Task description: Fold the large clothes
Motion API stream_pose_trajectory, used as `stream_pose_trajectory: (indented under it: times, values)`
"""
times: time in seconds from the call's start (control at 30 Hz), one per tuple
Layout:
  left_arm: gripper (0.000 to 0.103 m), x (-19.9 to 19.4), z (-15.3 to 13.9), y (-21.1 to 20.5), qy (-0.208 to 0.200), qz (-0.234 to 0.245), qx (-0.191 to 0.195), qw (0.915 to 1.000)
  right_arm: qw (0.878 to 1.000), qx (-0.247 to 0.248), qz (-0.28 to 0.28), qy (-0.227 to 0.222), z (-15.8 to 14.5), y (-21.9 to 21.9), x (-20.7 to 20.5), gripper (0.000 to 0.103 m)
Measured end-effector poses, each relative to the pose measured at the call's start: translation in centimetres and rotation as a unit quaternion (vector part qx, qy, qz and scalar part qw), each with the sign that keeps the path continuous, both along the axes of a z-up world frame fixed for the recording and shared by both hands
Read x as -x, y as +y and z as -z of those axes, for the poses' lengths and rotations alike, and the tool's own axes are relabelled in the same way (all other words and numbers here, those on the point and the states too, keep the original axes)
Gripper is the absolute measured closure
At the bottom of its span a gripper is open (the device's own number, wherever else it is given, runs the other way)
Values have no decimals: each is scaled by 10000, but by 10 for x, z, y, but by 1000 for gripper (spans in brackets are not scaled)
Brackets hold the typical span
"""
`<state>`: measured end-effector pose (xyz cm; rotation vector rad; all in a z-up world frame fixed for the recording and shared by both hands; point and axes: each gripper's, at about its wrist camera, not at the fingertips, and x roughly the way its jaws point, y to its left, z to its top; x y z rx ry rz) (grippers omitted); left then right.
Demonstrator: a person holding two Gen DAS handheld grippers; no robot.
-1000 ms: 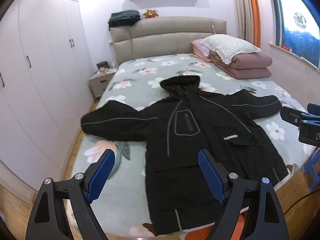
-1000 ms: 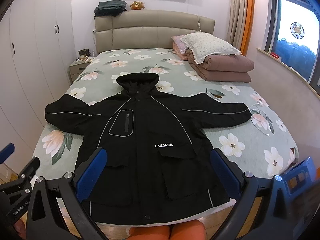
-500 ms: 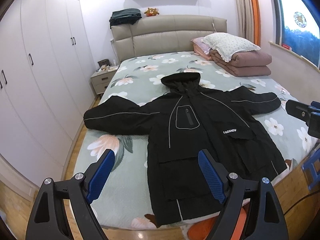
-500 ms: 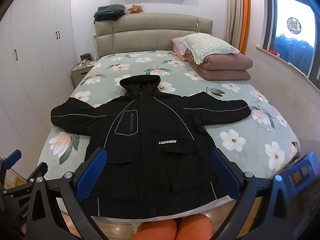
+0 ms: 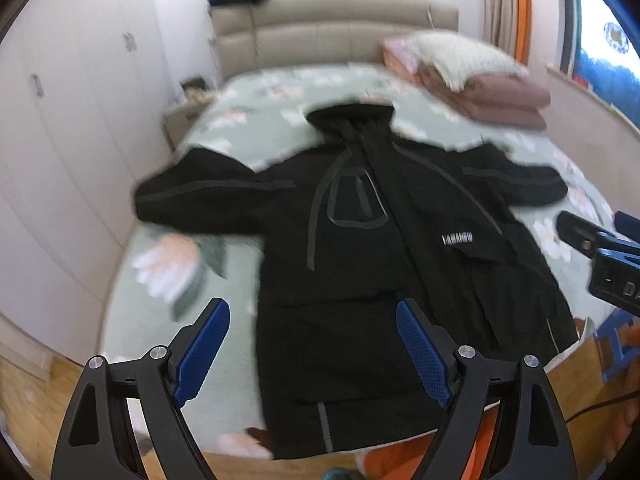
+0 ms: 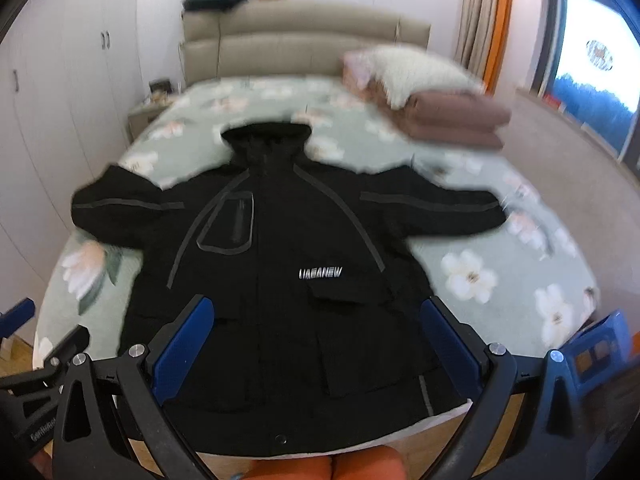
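A large black hooded jacket (image 5: pixel 380 264) lies flat, front up, on the bed, with both sleeves spread out and its hem at the foot edge. It also shows in the right wrist view (image 6: pixel 288 280). My left gripper (image 5: pixel 312 344) is open and empty, above the jacket's lower left part near the hem. My right gripper (image 6: pixel 316 340) is open and empty, above the jacket's lower middle. Both views are blurred by motion.
The bed (image 6: pixel 500 280) has a green floral sheet. A pillow on folded pink quilts (image 6: pixel 440 108) lies at the far right. White wardrobes (image 5: pixel 60 140) line the left wall, with a nightstand (image 5: pixel 180 120) beside the bed. A blue stool (image 6: pixel 600 356) stands at the bed's right foot corner.
Both grippers have moved forward and lower toward the jacket, which now fills more of each view. Both stay open.
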<state>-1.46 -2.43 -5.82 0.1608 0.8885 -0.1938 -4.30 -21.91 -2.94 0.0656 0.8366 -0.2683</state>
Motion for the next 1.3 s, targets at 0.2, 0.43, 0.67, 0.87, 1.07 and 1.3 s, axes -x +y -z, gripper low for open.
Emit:
stream_pose_trajectory:
  times: [0.2,0.43,0.67,0.87,1.07,1.3]
  values:
    - [17,-69,66,-60,631,60,-262,9976,9983,-368,-97,440,81,-55,-71,0]
    - [17,-138,55,-107,870,-175,-132,9960,9956,-276,-492,748,87,-84,-143,0]
    - [17,-181,-16,-121,1192,-206,-114,9926,9917,-294,-626,1080,12,-96,-181,0]
    - [17,-219,-70,-133,1365,-58,-93,9906,9892,-168,-568,1343,-50,-111,-205,0]
    - [17,-240,-89,-169,1133,140,191,9933,9897,-134,-348,1382,-66,-150,-218,0]
    - [17,-258,-51,-250,1597,335,196,9864,9868,-587,-315,1478,-26,-246,-229,0]
